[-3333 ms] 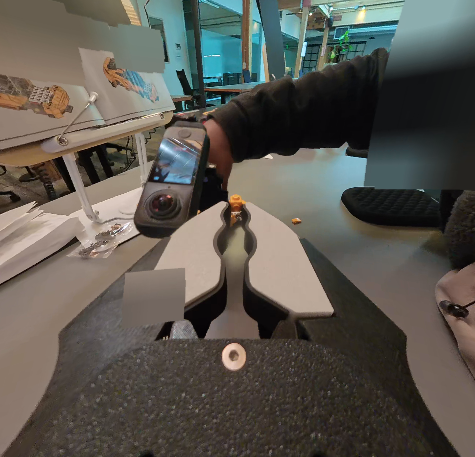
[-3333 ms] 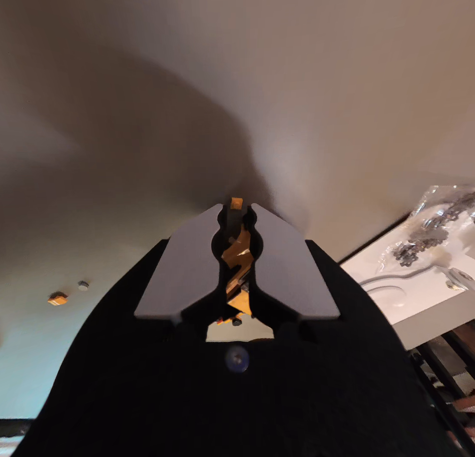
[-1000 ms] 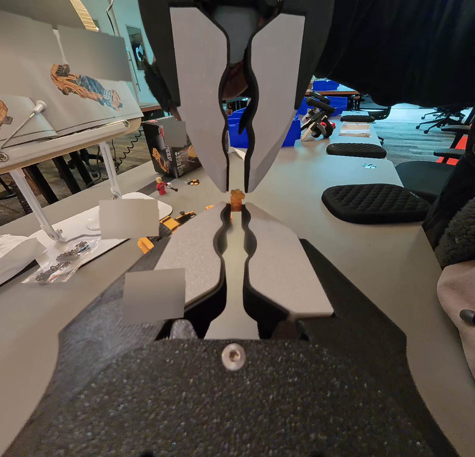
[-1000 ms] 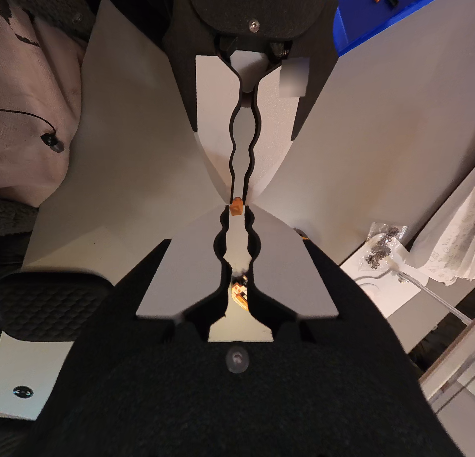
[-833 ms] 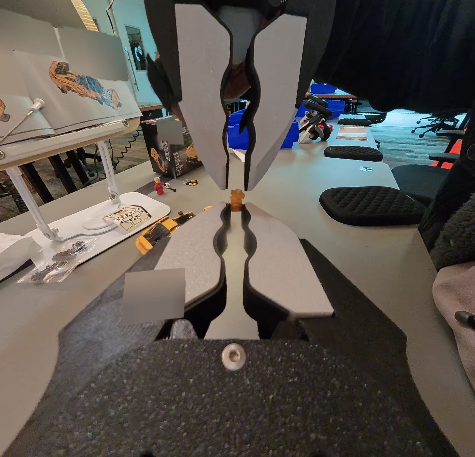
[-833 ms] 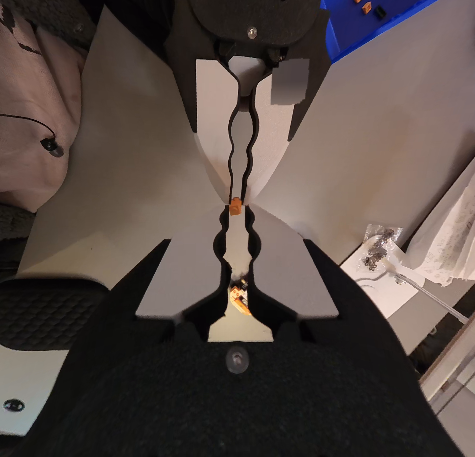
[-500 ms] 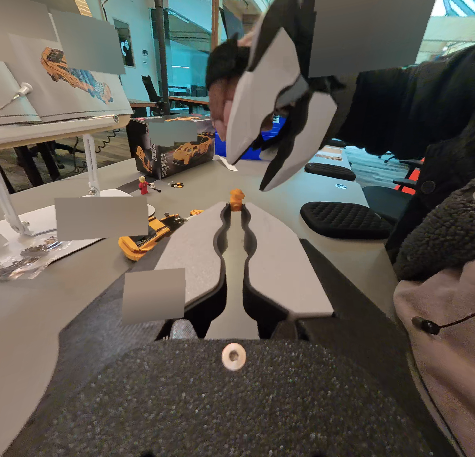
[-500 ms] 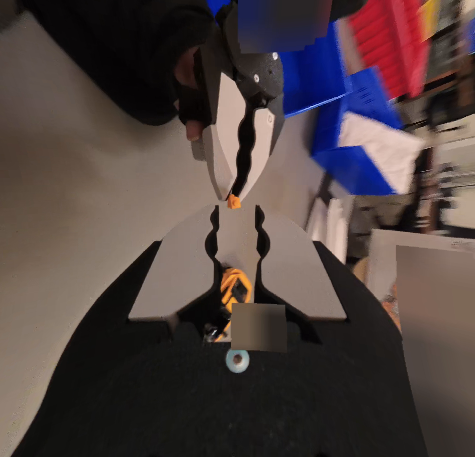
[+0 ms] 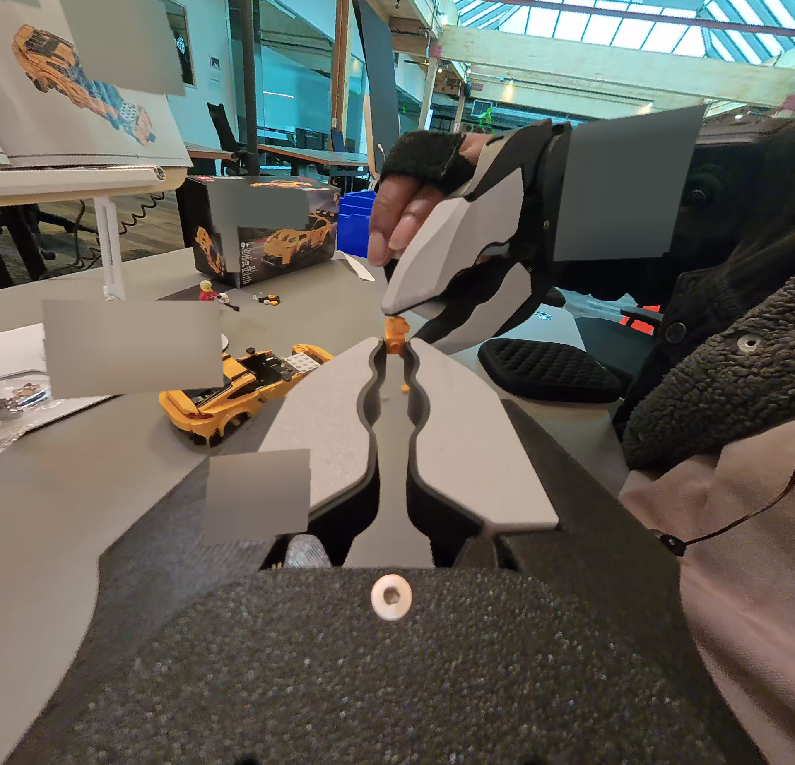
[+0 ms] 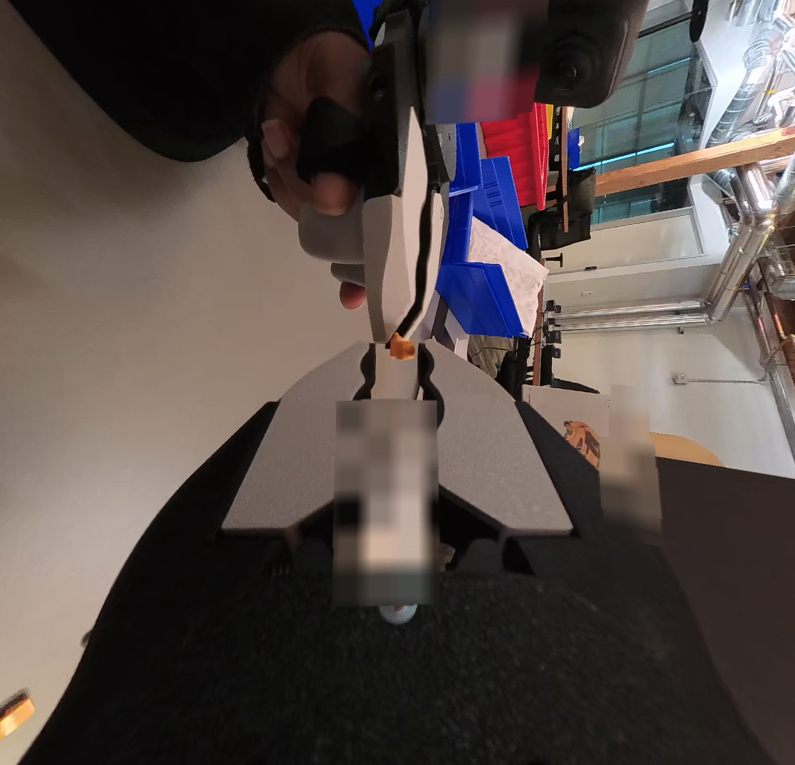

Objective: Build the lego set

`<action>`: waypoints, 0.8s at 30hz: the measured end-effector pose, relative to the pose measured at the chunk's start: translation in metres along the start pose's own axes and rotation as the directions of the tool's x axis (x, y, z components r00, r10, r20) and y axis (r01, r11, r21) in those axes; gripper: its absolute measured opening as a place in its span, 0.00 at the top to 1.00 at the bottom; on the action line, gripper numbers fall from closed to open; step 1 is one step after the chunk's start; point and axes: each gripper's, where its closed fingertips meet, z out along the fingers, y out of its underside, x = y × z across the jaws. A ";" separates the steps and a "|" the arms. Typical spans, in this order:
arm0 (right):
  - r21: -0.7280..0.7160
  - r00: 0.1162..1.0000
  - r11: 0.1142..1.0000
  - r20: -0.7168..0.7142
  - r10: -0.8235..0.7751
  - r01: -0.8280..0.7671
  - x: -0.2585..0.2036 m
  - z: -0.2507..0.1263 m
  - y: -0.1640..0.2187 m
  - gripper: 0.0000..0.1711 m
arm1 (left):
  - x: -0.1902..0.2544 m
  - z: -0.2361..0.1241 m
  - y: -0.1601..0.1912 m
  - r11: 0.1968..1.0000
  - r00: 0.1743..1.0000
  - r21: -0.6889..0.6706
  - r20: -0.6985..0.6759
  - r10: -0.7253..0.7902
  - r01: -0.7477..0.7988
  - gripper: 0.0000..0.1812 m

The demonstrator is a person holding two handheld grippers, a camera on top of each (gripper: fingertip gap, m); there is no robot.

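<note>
My left gripper is shut on a small orange lego piece and holds it above the grey table. My right gripper reaches in from the right, held by a hand in a black fingerless glove. Its jaws are open and stand on either side of the piece, the upper tip touching its top. In the right wrist view my right gripper is open with the orange piece between its tips, pinched from above by the left gripper. A partly built orange car sits on the table to the left.
The set's box, a minifigure and small loose parts lie behind the car. An instruction booklet stands on a holder at far left. A black wrist pad lies right; blue bins stand at the back. Both grippers' tips are close together, under 4 cm apart.
My right gripper let go of the orange piece, opened and lifted off, then came back from the right with open jaws around it. My left gripper kept hold throughout.
</note>
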 end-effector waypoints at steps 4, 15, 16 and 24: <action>-0.014 1.000 1.000 -0.026 -0.004 0.003 0.002 0.001 0.002 0.94 | 0.001 0.000 0.000 1.000 1.000 0.000 -0.008 -0.013 0.013 0.96; -0.018 0.998 0.998 -0.001 0.059 -0.059 -0.003 -0.005 0.000 0.94 | 0.007 0.002 0.003 0.995 0.993 -0.022 -0.070 -0.095 0.093 0.96; -0.012 0.997 0.997 0.007 0.071 -0.071 -0.004 -0.006 -0.001 0.94 | 0.009 0.002 0.003 0.994 0.991 -0.023 -0.085 -0.108 0.106 0.96; 0.047 0.987 0.988 0.080 0.142 -0.146 -0.014 -0.017 -0.012 0.94 | 0.027 0.002 0.007 0.978 0.949 -0.061 -0.240 -0.206 0.197 0.96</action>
